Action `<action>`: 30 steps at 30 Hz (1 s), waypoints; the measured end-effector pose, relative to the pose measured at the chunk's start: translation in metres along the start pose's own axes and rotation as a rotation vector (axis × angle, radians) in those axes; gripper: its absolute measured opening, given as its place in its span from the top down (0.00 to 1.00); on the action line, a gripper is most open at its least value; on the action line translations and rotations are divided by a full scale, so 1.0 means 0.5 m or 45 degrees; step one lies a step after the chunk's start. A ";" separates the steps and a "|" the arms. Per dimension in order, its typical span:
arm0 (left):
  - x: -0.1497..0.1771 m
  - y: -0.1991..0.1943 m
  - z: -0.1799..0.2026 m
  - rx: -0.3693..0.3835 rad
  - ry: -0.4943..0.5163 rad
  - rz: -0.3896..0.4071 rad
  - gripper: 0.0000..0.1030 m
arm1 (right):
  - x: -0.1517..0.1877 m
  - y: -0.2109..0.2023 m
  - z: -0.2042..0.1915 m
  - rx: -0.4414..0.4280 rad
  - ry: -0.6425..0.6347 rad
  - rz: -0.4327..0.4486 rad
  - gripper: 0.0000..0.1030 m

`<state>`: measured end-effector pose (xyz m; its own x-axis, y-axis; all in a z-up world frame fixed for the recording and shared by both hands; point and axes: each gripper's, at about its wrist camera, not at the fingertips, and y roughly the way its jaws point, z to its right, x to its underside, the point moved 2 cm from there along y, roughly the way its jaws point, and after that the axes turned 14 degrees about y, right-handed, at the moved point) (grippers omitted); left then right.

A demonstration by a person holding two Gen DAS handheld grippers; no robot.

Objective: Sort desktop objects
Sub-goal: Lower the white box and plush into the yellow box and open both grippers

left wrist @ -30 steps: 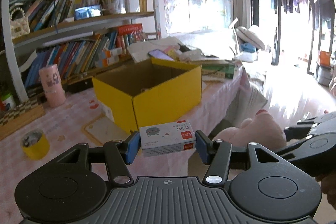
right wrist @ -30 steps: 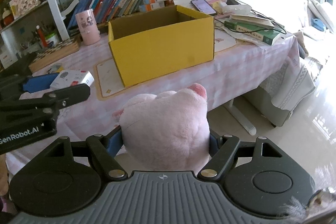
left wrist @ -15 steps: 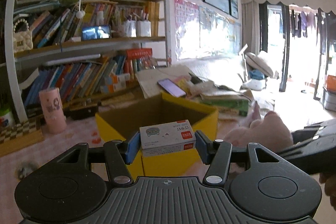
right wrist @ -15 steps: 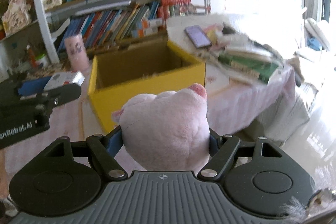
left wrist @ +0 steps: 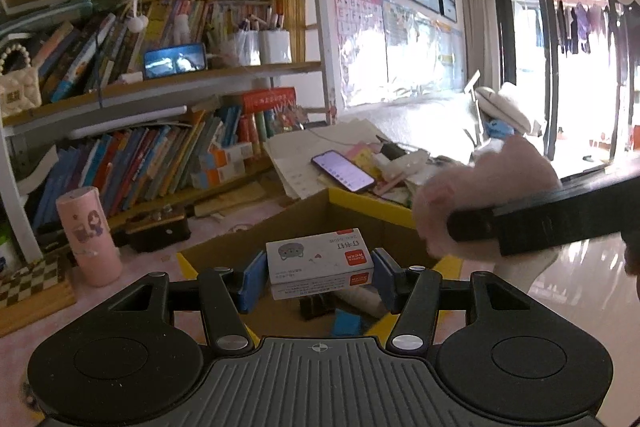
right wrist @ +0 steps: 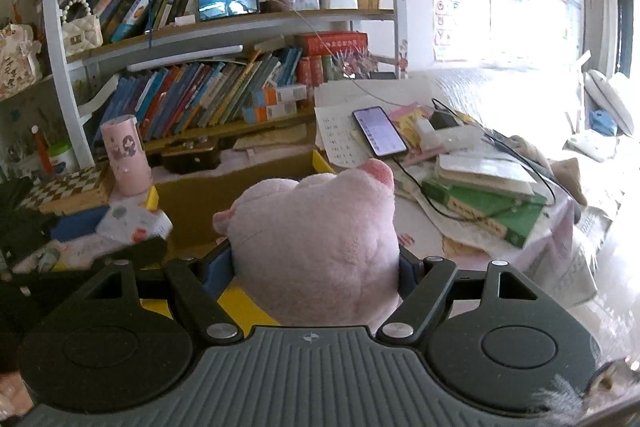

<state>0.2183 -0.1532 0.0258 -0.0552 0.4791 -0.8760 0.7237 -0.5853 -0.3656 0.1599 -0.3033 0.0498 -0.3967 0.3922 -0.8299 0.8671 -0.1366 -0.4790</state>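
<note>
My left gripper [left wrist: 318, 277] is shut on a small white box of staples [left wrist: 319, 261] with a red label, held above the open yellow cardboard box [left wrist: 368, 203]. Small items lie on the cardboard box's floor below it. My right gripper [right wrist: 316, 265] is shut on a pink plush pig [right wrist: 316, 247], which hides most of the cardboard box [right wrist: 192, 203] behind it. In the left wrist view the plush pig [left wrist: 472, 195] and the right gripper hang over the cardboard box's right side. The staple box [right wrist: 134, 223] shows blurred at the left of the right wrist view.
A pink patterned cup [left wrist: 88, 235] and a checkered board [left wrist: 32, 279] stand left of the cardboard box. Behind it lie a lit phone [right wrist: 378, 131] on papers, a cable, and a green book [right wrist: 484, 211]. Full bookshelves [right wrist: 200, 95] line the back wall.
Both grippers have moved forward and up over the table, from in front of the yellow box to above its opening. Each keeps its hold on its object.
</note>
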 end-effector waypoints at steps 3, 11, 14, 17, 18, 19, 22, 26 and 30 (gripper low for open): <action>0.001 0.034 -0.004 0.016 0.015 -0.029 0.46 | -0.024 0.032 -0.006 -0.015 -0.016 0.008 0.27; 0.016 0.116 -0.005 0.088 0.046 -0.143 0.46 | -0.068 0.123 -0.023 -0.054 -0.055 -0.025 0.27; 0.025 0.135 -0.005 0.126 0.032 -0.186 0.46 | -0.074 0.161 -0.030 -0.067 -0.077 -0.076 0.27; 0.034 0.147 -0.002 0.150 0.036 -0.214 0.46 | -0.075 0.199 -0.032 -0.070 -0.083 -0.140 0.27; 0.038 0.151 0.000 0.156 0.037 -0.225 0.46 | -0.075 0.212 -0.034 -0.067 -0.087 -0.160 0.27; 0.040 0.156 0.000 0.163 0.035 -0.236 0.45 | -0.073 0.223 -0.036 -0.066 -0.093 -0.176 0.27; 0.045 0.165 -0.007 0.175 0.001 -0.250 0.45 | -0.067 0.258 -0.042 -0.070 -0.111 -0.244 0.27; 0.047 0.176 -0.012 0.180 -0.007 -0.257 0.44 | -0.054 0.299 -0.048 -0.090 -0.132 -0.340 0.27; 0.049 0.169 -0.007 0.135 0.050 -0.213 0.35 | -0.047 0.330 -0.061 -0.108 -0.157 -0.406 0.27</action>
<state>0.2807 -0.1887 -0.0255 -0.1403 0.5994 -0.7881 0.6302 -0.5599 -0.5380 0.3213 -0.3072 -0.0010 -0.6806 0.2894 -0.6731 0.7135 0.0530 -0.6986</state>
